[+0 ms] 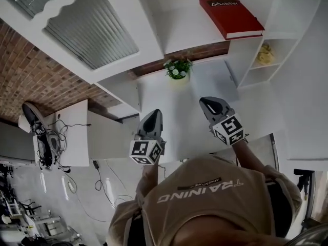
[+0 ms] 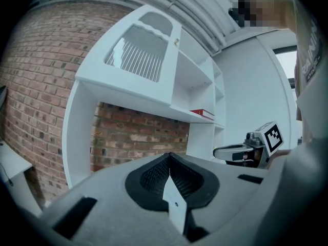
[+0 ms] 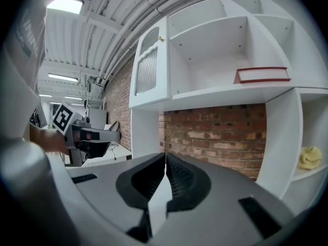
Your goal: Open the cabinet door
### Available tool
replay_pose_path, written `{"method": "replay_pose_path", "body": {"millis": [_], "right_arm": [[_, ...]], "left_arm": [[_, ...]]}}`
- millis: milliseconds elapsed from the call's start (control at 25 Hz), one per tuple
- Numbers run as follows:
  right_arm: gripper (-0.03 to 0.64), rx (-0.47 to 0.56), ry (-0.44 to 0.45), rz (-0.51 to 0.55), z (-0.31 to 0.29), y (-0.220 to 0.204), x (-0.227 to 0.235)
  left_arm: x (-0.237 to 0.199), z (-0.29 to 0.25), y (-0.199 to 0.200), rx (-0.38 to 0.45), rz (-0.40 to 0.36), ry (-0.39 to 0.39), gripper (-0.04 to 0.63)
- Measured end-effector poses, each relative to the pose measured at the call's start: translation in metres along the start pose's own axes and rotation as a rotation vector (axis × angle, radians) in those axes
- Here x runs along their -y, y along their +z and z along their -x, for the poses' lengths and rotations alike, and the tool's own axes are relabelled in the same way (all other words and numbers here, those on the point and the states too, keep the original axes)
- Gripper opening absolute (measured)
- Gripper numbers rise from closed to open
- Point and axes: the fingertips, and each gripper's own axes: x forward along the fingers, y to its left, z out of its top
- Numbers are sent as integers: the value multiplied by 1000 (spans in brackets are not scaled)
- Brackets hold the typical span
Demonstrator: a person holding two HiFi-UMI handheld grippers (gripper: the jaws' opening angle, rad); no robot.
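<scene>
The white cabinet door point(image 1: 92, 29) with a ribbed glass pane is closed at the upper left of the shelf unit. It also shows in the left gripper view, cabinet door point(image 2: 141, 55), and in the right gripper view, cabinet door point(image 3: 148, 65), with a small knob point(image 3: 160, 38) near its edge. My left gripper point(image 1: 154, 116) is shut and empty, its jaws meeting in a line point(image 2: 169, 157). My right gripper point(image 1: 208, 103) is also shut and empty point(image 3: 165, 157). Both are held side by side in front of the unit, below the door and apart from it.
A red book point(image 1: 230, 15) lies on the open shelf right of the door. A small potted plant point(image 1: 177, 68) stands on the white counter point(image 1: 241, 111). A yellow object point(image 1: 265, 54) sits in the right side niche. Brick wall behind; a desk with cables point(image 1: 66, 137) at left.
</scene>
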Motion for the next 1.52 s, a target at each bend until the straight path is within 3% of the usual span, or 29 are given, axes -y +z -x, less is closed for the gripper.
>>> {"method": "replay_pose_path", "body": {"millis": [160, 400, 640, 840, 1200, 1360, 1520], "right_arm": [[15, 33, 43, 3, -3, 15, 2], [15, 148, 50, 103, -12, 70, 9], [15, 253, 56, 194, -12, 139, 17], [15, 300, 95, 197, -17, 172, 17], [26, 228, 193, 179, -39, 181, 4], [141, 197, 211, 187, -52, 181, 4], [154, 179, 218, 193, -70, 187, 4]], "left_arm": [[0, -5, 19, 12, -42, 2, 8], [-1, 3, 39, 45, -70, 15, 8], [-1, 9, 41, 49, -53, 44, 8], [-3, 11, 38, 61, -49, 70, 8], [-8, 15, 40, 65, -37, 101, 8], [-8, 9, 44, 58, -44, 88, 8], [-9, -1, 48, 48, -50, 66, 8]]}}
